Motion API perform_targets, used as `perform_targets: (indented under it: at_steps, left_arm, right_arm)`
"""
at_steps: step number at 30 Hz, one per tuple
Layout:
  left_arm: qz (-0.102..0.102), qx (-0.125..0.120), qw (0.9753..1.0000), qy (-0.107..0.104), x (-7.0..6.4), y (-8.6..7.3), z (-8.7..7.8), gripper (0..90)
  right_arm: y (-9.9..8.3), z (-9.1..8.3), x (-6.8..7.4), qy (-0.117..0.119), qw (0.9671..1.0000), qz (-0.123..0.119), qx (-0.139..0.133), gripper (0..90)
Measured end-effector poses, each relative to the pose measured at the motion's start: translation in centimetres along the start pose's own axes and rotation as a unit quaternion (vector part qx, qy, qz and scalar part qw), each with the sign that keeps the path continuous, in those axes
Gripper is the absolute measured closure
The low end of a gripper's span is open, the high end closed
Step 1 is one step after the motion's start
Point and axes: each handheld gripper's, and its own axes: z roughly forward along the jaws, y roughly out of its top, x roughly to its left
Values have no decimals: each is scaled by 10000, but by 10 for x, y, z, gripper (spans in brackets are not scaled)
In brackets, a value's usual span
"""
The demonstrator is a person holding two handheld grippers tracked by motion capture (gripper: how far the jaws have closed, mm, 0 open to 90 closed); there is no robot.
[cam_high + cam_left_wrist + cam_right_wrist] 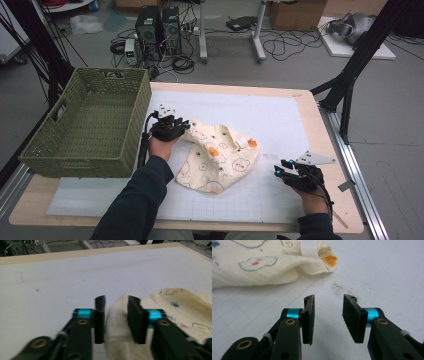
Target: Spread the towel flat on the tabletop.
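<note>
A cream cloth (220,160) printed with small animals and orange patches lies crumpled in the middle of the white gridded mat (280,120). My left gripper (172,125) is at the cloth's far left corner. In the left gripper view a bunched fold of the cloth (116,322) fills the gap between the jaws, which stand well apart, so this gripper (116,315) is open. My right gripper (289,169) hovers over bare mat to the right of the cloth. It (328,317) is open and holds nothing, with the cloth's white-tagged corner (312,257) some way ahead.
A green woven basket (90,125) stands at the table's left, close to my left hand. The wooden table edge (330,150) runs along the right. Computers and cables (160,35) sit on the floor behind the table.
</note>
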Motion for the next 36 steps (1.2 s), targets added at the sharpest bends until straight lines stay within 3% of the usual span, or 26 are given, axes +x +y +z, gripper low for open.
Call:
perform_targets:
  at_steps: [1,3,5,9,15,17,22,23,24,26,28,29,36]
  left_arm:
    - [-17,-39,10000,-33,0,0,-1,586]
    - [-40,-120,9998,-137,-1,2,-5,460]
    - [-9,-198,9995,-231,-2,3,-10,411]
    - [32,-346,9980,-533,-3,5,-25,388]
    - [31,-354,9953,-901,-9,0,-40,361]
    - [109,-316,9939,-1047,-15,1,-42,346]
    - [576,-193,9888,-1363,-39,0,-43,349]
    - [576,-193,9888,-1363,-39,0,-43,350]
    - [751,-74,9854,-1528,-46,-3,-40,352]
    - [825,4,9819,-1702,-54,-6,-36,353]
    - [886,12,9789,-1841,-62,-11,-33,358]
    - [886,12,9789,-1841,-62,-11,-33,358]
    - [1343,421,9576,-2512,-109,-30,-20,358]
  right_arm:
    - [0,0,0,0,10000,0,0,604]
    - [-1,0,0,-30,10000,7,-16,586]
    - [-1,-1,0,-42,10000,25,-29,582]
    - [-1,-3,0,-187,9997,95,-94,569]
    - [-1,-7,-2,-269,9992,186,-214,519]
    - [-1,-7,-3,-322,9989,223,-254,469]
    - [-3,-10,-6,-472,9982,281,-256,467]
    - [-3,-11,-6,-478,9981,299,-258,469]
    - [-3,-12,-7,-495,9980,275,-289,470]
    - [-4,-13,-8,-507,9978,316,-299,470]
    - [-4,-12,-9,-509,9977,335,-294,465]
    - [-5,-11,-9,-506,9977,344,-279,465]
    - [-4,-11,-8,-485,9979,321,-278,467]
